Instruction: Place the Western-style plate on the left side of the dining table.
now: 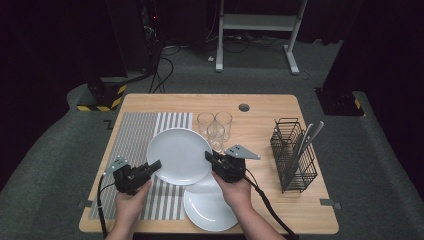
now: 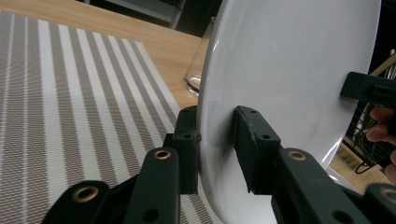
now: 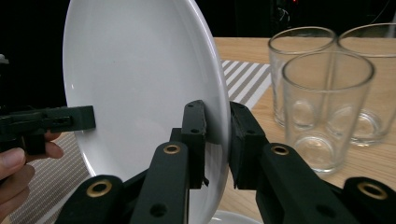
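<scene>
Wooden table (image 1: 260,135), white plate (image 1: 179,156) rim clamped between left claw (image 1: 156,164) and right claw (image 1: 208,155)

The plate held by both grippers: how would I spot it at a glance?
Start at the striped placemat on the wooden table. At its right edge is the bigger white plate, with a gripper's jaws pinching each side of its rim. The smaller plate nearer the person lies ungripped.

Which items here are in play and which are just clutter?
In play:
- white plate, clamped at opposite rims
- left hand-held gripper
- right hand-held gripper

Lying about:
- second plate
- three glasses
- wire rack with cutlery
- striped mat
</scene>
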Demonstrator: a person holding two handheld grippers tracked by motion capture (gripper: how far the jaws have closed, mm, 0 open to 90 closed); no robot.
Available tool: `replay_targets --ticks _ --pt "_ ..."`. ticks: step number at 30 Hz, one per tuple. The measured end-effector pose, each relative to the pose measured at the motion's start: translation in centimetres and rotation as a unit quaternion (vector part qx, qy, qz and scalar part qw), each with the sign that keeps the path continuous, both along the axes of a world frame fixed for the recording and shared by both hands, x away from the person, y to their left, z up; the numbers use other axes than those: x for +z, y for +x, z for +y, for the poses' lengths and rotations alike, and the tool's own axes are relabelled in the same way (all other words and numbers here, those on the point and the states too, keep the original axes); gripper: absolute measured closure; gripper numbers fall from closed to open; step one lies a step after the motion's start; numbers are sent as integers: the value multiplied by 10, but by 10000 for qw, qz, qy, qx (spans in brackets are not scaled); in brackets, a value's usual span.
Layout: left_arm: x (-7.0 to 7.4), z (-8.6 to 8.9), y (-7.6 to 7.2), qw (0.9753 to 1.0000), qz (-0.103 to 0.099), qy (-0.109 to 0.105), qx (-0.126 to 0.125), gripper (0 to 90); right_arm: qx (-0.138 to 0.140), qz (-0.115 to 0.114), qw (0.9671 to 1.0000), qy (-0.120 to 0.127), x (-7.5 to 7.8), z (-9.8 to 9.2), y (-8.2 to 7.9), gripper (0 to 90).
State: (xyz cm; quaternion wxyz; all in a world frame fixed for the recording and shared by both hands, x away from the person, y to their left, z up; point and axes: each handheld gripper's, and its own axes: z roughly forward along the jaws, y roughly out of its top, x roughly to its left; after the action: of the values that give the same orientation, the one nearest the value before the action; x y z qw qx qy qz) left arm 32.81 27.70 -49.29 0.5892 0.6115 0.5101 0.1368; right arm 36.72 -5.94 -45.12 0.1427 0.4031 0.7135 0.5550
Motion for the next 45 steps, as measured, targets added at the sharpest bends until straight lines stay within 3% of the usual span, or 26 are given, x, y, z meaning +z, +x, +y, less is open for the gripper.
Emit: replay_targets --ticks 12,20,45 --pt "5 40 -5 9997 -16 -150 205 707 238 23 9997 -8 4 41 7 784" --pt "6 62 -9 9990 -84 -118 414 708 370 77 9993 0 3 64 13 781" --pt "0 100 -14 9975 -17 -80 708 702 552 355 9978 16 -11 109 22 779"
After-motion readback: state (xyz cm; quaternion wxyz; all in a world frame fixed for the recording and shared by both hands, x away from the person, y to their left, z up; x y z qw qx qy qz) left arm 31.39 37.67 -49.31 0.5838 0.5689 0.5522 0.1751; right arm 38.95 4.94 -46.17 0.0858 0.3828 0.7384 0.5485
